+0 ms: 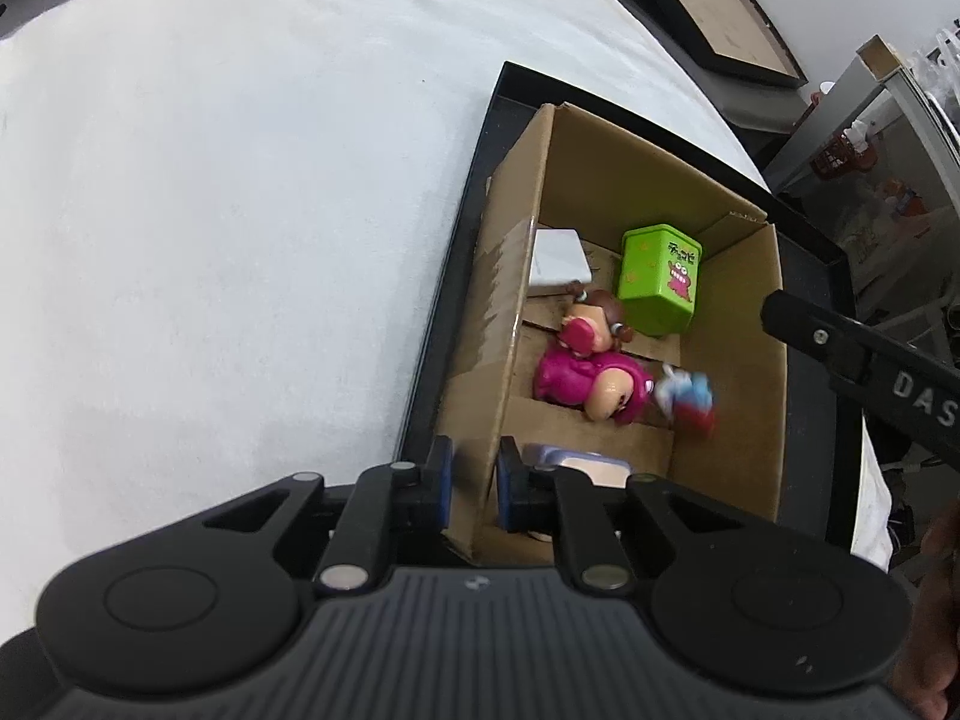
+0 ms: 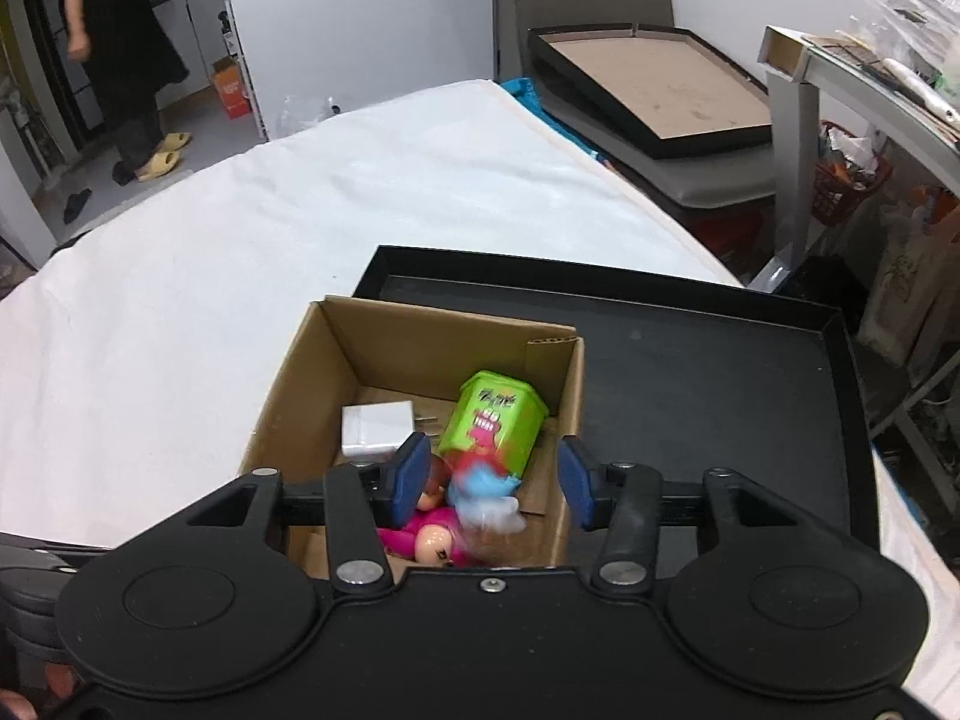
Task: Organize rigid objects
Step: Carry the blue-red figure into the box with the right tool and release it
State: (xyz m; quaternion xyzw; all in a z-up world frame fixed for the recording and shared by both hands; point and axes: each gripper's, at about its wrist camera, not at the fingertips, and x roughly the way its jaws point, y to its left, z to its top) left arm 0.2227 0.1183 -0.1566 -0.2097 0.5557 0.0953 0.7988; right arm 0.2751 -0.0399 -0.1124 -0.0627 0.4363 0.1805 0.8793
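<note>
The white cloth-covered table (image 1: pixel 210 210) lies bare on the left, and the shallow black tray (image 1: pixel 462 252) sits at its right side, with the open brown cardboard box (image 1: pixel 516 276) standing inside it. The left gripper (image 1: pixel 474 486) is pressed together on the near-left wall of that box, one blue pad outside and one inside, so the box is steadied.

Inside the box, from the left, a flat white square block (image 1: pixel 555 261) lies against the wall, a pink-clad doll figure (image 1: pixel 579 372) is beside it, a green plastic tin with a cartoon face (image 1: pixel 660 279) is further right, and a small blue, white and red toy (image 1: pixel 690 399) shows as a blur, apparently dropping in.

In the right wrist view, the right gripper (image 2: pixel 489 480) is held over the box with its jaws parted and nothing pinched; the blurred toy (image 2: pixel 483 495) lies between and below the pads, untouched by them.

The release is judged nearly finished. The hold on the wall should be kept firm until the toy settles, so the light box is not shifted on the tray. The right jaws should be kept spread and lifted straight up, clear of the green tin (image 2: pixel 495 420) and the right-hand box wall, before anything else is sought.
</note>
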